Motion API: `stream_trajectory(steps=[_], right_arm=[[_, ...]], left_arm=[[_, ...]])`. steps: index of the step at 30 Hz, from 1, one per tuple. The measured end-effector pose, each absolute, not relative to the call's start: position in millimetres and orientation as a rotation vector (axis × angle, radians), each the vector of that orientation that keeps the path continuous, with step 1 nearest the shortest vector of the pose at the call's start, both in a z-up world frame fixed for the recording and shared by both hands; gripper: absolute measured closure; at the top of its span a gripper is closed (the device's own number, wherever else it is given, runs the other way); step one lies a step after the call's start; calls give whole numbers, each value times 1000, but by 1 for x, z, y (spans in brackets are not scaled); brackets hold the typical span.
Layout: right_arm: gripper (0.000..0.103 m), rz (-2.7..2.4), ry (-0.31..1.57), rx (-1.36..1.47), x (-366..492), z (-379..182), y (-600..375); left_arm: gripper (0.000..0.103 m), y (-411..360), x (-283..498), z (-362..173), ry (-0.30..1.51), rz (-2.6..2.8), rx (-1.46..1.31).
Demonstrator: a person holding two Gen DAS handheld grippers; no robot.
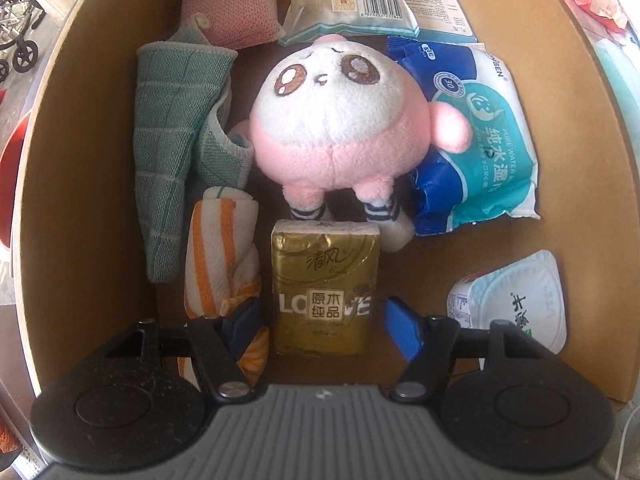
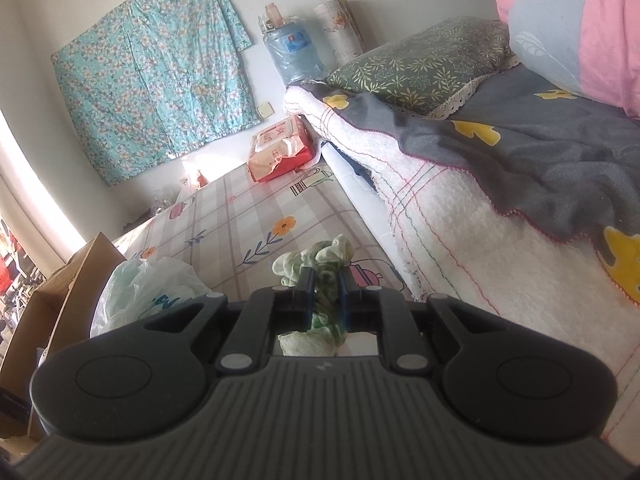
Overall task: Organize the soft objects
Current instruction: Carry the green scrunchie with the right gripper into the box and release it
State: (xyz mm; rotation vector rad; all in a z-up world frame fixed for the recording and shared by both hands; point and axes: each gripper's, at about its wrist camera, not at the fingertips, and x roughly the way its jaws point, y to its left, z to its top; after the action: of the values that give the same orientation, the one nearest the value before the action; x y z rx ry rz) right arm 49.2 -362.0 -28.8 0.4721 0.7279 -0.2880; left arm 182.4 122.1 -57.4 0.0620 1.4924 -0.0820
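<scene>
In the left wrist view, my left gripper [image 1: 322, 316] is open inside a cardboard box [image 1: 92, 200], its blue pads on either side of a gold tissue pack [image 1: 323, 288] without pressing it. Beyond the pack lies a pink and white plush toy [image 1: 340, 120]. Left of it are a green cloth [image 1: 176, 140] and an orange-striped towel [image 1: 220, 256]. In the right wrist view, my right gripper [image 2: 325, 284] is shut on a crumpled green and white cloth [image 2: 326, 258], held above a patterned tablecloth [image 2: 256, 216].
The box also holds a pink sponge cloth [image 1: 232, 4], wet-wipe packs [image 1: 476, 132], a white packet [image 1: 348, 0] and a white tub [image 1: 516, 300]. In the right wrist view, a plastic bag [image 2: 148, 284], a red wipes pack [image 2: 280, 148], the box's edge [image 2: 60, 292] and a bed [image 2: 480, 184] surround the table.
</scene>
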Motion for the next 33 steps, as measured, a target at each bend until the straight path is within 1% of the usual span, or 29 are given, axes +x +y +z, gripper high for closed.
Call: stream_trajectory(steps=[1,3,8,12,14,16,22,27,30,33], right_arm=[[91,-285,730,474,51,-29,-361],[91,-277,735,474,53,-30,-359],[91,-254,735,463,59,-28,-352],[91,-241,737,460,62,-26,-346],[91,-228,737,457,64,-23,-342],[91,-205,730,453,65,-17,-336],[91,-77,678,437,73,18,-304],[91,150,675,462,93,39,-252],[91,331,723,473,111,42,-204],[91,497,800,460,129,37,-149]], left_arm=[[41,122,182,-57,1485,-84,76],[47,119,179,-57,1470,-84,122],[48,116,175,-61,1493,-57,169],[48,123,170,-62,1520,-50,144],[45,125,169,-58,1510,-60,116],[36,128,167,-48,1477,-75,80],[22,143,153,-5,1340,-101,-45],[18,159,131,25,1191,-92,-139],[14,170,124,29,1097,-58,-186],[14,186,117,28,1010,-10,-244]])
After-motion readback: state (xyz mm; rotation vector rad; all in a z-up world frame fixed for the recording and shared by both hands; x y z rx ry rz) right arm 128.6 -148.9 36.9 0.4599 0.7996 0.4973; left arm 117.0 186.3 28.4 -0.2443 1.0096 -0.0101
